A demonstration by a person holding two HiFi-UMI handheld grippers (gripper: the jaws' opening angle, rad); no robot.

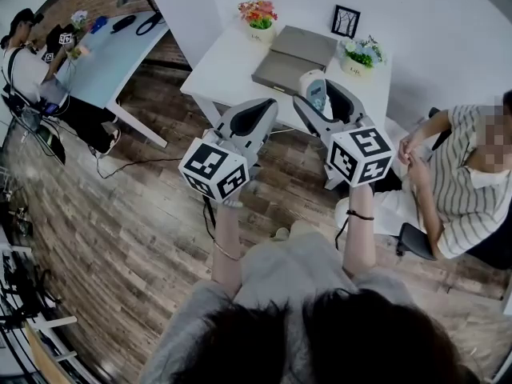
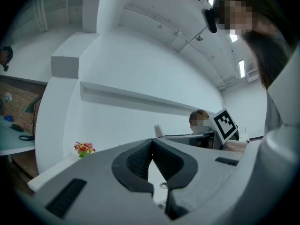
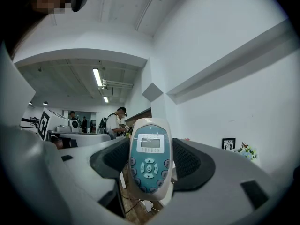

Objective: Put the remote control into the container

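Note:
My right gripper (image 1: 322, 96) is raised in front of the white table and is shut on the remote control (image 1: 314, 91). In the right gripper view the remote control (image 3: 149, 162), white with a teal face, a small screen and round buttons, stands upright between the black pads (image 3: 188, 163). My left gripper (image 1: 264, 112) is held up beside it, to the left. In the left gripper view that gripper (image 2: 151, 145) is shut, pad tips touching, with nothing in it. A flat grey container (image 1: 292, 56) lies on the table beyond both grippers.
The white table (image 1: 228, 62) also carries two flower pots (image 1: 258, 14) (image 1: 362, 53) and a small framed picture (image 1: 346, 21). A person in a striped shirt (image 1: 464, 186) sits close at the right. A pale blue table (image 1: 112, 54) with another person stands at the far left.

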